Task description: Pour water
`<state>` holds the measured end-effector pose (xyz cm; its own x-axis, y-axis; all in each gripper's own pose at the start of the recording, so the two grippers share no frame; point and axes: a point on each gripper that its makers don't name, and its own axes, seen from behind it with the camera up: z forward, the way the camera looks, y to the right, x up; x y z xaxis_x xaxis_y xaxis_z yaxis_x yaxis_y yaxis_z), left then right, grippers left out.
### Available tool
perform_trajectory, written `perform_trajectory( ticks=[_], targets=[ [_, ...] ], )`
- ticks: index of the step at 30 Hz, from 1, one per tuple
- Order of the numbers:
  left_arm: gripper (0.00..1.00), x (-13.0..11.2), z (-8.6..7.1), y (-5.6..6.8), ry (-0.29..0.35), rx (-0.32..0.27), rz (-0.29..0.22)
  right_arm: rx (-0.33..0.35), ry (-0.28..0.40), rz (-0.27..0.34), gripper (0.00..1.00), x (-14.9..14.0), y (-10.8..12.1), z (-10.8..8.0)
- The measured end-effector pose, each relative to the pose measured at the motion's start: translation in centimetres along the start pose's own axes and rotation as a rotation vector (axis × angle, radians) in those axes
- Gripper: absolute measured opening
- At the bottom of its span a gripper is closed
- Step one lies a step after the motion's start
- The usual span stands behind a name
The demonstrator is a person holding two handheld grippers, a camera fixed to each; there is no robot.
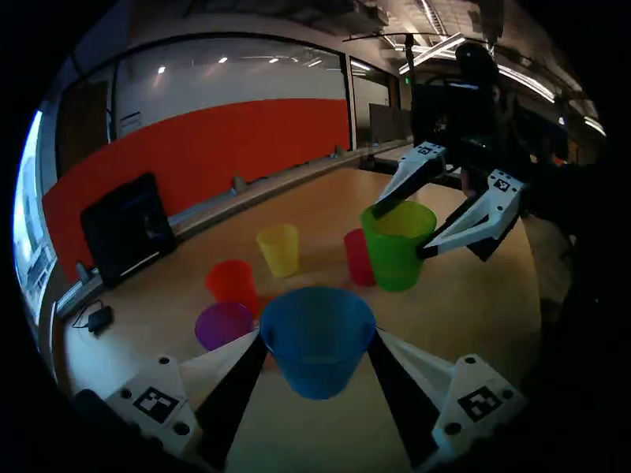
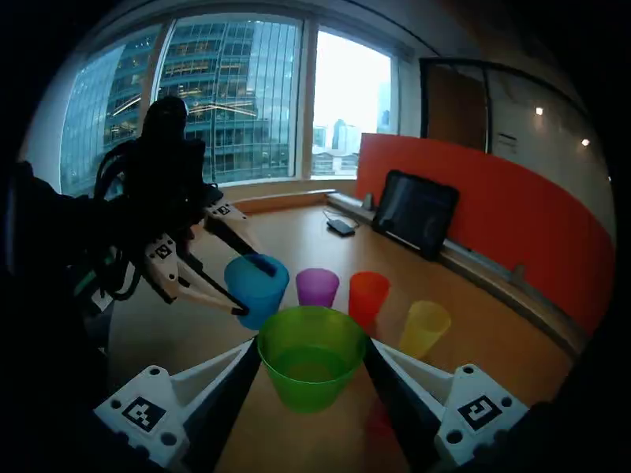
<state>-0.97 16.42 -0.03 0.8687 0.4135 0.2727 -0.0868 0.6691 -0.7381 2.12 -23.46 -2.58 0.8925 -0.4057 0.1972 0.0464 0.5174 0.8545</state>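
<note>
Wooden table [image 1: 473,315] runs along orange wall [image 1: 237,142] (windows [image 2: 229,102] nearby).

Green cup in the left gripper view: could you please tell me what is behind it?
A red cup peeks out behind the green cup's left edge; the rest of it is covered.

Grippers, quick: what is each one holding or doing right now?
Left gripper: closed on the blue cup.
Right gripper: closed on the green cup.
</note>
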Motion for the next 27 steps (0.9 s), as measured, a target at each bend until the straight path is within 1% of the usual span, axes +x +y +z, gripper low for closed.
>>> perform_trajectory(
  ticks=[7,12,21,27],
  targets=[
    [0.87,-1.9,1.2,0.1,-0.080,-0.019,0.033,0.017,-0.060,-0.013,0.94,-2.0,-0.3,1.1],
    [0.87,-3.0,1.9,0.0,-0.124,-0.032,0.041,0.021,-0.096,-0.019,0.94,-3.3,-0.2,1.8],
    [0.87,-4.2,3.2,0.0,-0.151,-0.053,0.012,0.025,-0.144,-0.025,0.94,-5.5,0.1,3.1],
    [0.87,-5.0,3.7,-0.2,-0.166,-0.058,0.004,0.023,-0.165,-0.032,0.94,-6.4,0.2,3.8]
  ],
)
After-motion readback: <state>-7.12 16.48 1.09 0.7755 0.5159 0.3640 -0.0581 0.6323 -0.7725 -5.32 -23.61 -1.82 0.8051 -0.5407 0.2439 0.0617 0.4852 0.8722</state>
